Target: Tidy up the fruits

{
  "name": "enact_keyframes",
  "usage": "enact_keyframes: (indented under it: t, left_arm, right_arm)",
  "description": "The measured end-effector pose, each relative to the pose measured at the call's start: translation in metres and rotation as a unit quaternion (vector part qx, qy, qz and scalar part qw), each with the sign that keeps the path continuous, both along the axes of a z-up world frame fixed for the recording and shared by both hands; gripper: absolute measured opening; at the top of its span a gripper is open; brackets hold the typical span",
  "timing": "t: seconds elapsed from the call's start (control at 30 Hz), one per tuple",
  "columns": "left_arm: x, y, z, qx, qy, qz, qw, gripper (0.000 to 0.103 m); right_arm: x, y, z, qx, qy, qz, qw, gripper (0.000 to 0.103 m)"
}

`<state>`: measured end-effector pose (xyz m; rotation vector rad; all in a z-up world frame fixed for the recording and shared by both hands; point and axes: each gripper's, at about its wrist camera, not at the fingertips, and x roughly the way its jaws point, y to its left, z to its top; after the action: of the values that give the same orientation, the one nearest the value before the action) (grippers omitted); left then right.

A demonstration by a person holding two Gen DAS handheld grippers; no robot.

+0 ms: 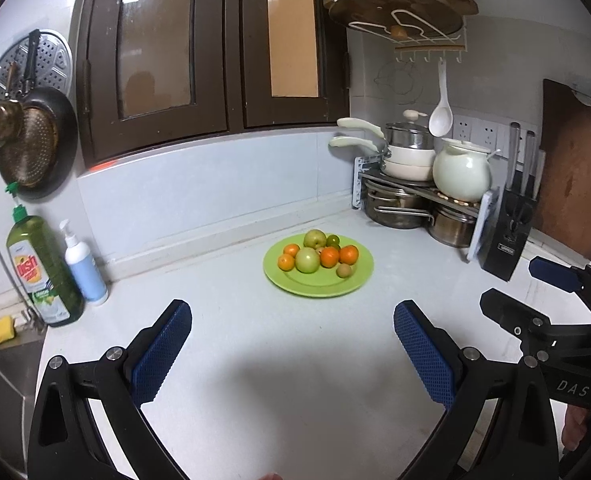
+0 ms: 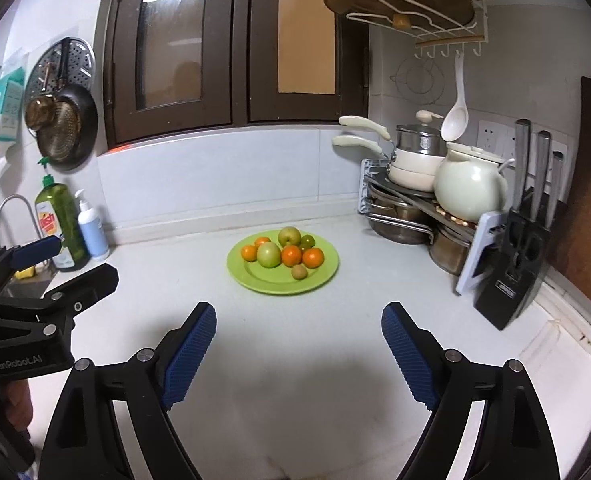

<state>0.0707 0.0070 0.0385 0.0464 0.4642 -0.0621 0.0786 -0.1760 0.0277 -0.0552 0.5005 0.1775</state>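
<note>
Item: green plate (image 1: 318,285), on the white tabletop (image 1: 255,360), mid-field, ahead of both grippers.
Contents: fruits heaped toward the plate's far side: oranges (image 1: 339,255), two pale green apples (image 1: 307,260), a small brown kiwi-like fruit (image 1: 344,270) nearest the front rim, and a small green fruit at the back.
Left gripper (image 1: 293,354): fingers spread wide, nothing between them, well short of the plate.
Right gripper (image 2: 299,352): fingers spread, empty, also short of the plate.
Surroundings: pot rack (image 1: 411,200) and knife block (image 1: 509,240) near the plate's right; soap bottles (image 1: 45,272) far left.
Risks, as judged: the fruits touch one another, so a finger pushed into the heap may shove neighbours off the rim and set round pieces rolling across the tabletop. The two grippers sit just beside each other and may collide if both reach in.
</note>
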Motion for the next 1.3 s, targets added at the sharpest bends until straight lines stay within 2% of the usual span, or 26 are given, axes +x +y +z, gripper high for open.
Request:
enact_keyframes:
  t: [0.23,0.57,1.3]
  left_arm:
    - [-0.039,-0.015,0.0,0.009,-0.01,0.001,0.9999,0.103]
    - [-0.067,-0.025,-0.001,0.01,-0.007,-0.001,0.9999,0.103]
    - [-0.08,-0.033,-0.001,0.018,-0.008,-0.003,0.9998,0.103]
  right_arm:
    - [-0.036,-0.018,0.001,0.011,-0.003,0.004,1.0,0.088]
    - [-0.062,-0.03,0.001,0.013,-0.003,0.007,1.0,0.088]
    - [-0.079,-0.042,-0.001,0.015,-0.002,0.008,1.0,0.088]
